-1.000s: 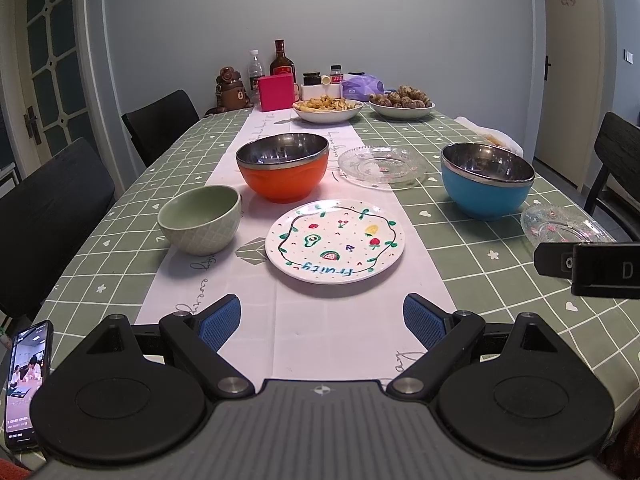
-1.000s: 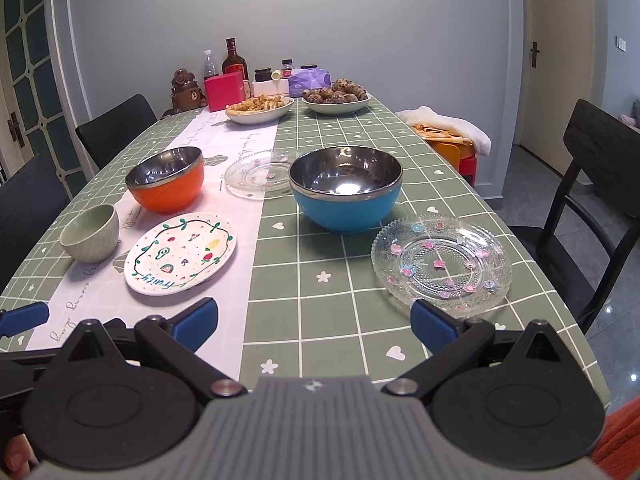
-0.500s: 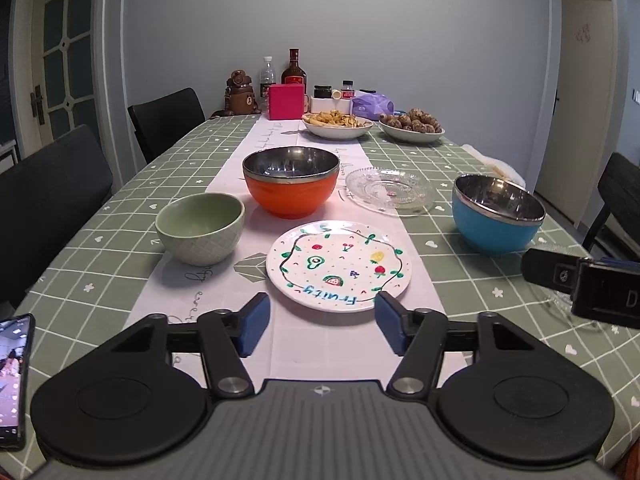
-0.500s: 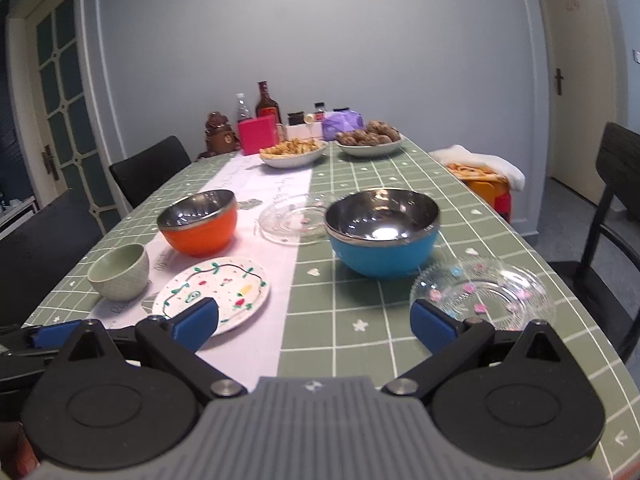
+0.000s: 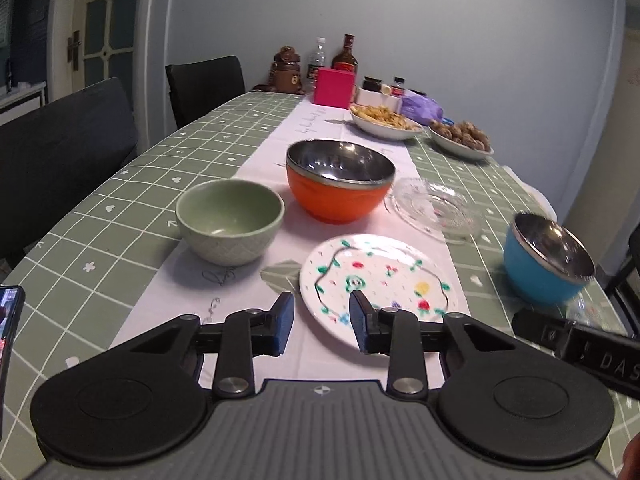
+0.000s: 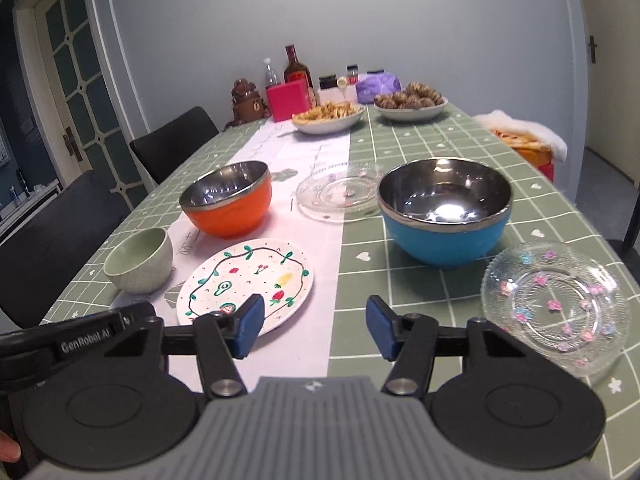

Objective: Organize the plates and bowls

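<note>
On the green checked table lie a painted plate (image 5: 380, 280) (image 6: 248, 276), a green bowl (image 5: 230, 220) (image 6: 138, 260), an orange steel-lined bowl (image 5: 340, 184) (image 6: 228, 200), a blue steel-lined bowl (image 5: 544, 260) (image 6: 444, 216), a clear glass plate (image 5: 436, 208) (image 6: 340, 192) and a flowered glass plate (image 6: 556, 308). My left gripper (image 5: 322, 320) hovers at the painted plate's near left rim. Its jaws are closing and the rim shows in the gap, ungripped. My right gripper (image 6: 316, 330) is also closing, with only tablecloth between its fingers.
Two dishes of food (image 6: 328, 114), bottles and a pink box (image 6: 288, 100) stand at the far end. Black chairs (image 5: 72, 140) line the left side. A phone (image 5: 10, 340) lies at the near left edge. An orange stool under a white cloth (image 6: 528, 140) stands on the right.
Both grippers' jaws have narrowed from wide open. The left gripper has rolled and come closer to the painted plate. The right gripper has shifted so that the dishes sit lower in its view.
</note>
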`<state>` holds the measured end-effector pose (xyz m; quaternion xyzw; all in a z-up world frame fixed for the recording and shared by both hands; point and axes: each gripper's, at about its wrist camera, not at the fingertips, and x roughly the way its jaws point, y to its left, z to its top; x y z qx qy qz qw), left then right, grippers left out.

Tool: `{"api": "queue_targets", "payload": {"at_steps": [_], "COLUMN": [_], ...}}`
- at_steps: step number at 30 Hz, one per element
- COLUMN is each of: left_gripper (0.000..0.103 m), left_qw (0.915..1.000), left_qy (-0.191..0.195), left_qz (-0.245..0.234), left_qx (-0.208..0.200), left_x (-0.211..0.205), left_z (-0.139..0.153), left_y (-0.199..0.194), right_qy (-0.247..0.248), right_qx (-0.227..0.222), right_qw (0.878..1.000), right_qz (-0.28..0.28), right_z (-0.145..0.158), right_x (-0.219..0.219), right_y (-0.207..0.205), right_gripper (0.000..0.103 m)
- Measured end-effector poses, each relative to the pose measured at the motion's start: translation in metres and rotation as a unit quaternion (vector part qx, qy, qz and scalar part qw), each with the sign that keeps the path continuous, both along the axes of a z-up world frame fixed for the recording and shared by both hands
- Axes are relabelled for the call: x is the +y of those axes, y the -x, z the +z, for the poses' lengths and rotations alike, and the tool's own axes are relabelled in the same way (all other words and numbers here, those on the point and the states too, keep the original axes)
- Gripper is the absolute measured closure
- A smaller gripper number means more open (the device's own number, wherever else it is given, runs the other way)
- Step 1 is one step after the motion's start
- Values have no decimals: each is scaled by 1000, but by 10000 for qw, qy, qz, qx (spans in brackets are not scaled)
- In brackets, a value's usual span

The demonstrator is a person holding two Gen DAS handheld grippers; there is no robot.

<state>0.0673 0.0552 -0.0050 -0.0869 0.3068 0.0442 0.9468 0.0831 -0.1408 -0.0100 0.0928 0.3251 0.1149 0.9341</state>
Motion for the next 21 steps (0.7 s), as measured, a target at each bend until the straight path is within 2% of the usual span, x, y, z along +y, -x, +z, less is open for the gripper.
{"api": "queue_targets", "payload": {"at_steps": [4,8,10,12,13,16,17,21], "left_gripper": [65,67,67,72,73,74,74,74], "left_qw": [9998,9987,9981,9977,9980,9980,9972,9960], "left_qy": [-20,247,324,483,459,54,78,628], "left_qz": [130,326,421,424,419,625,740,634], "left_qx": [178,300,306,204,126,21,-3,71], "left_x": [7,19,24,29,29,24,25,36], "left_z": [-6,-20,-23,-24,-24,-24,-25,-30], "left_y": [-20,-34,-38,-40,-41,-42,-43,-49], "right_qy": [9,-127,-204,-255,-266,-357,-418,-692], "right_qx": [136,252,317,379,403,402,422,592], "right_qw": [9999,9996,9992,9988,9987,9985,9982,9958], "right_qz": [28,95,154,170,152,69,74,86], "right_z": [-6,-15,-20,-24,-26,-32,-33,-39], "right_x": [12,19,20,20,19,14,12,6], "right_y": [-25,-45,-52,-58,-60,-63,-64,-69], "right_gripper": [51,60,61,61,61,61,61,62]}}
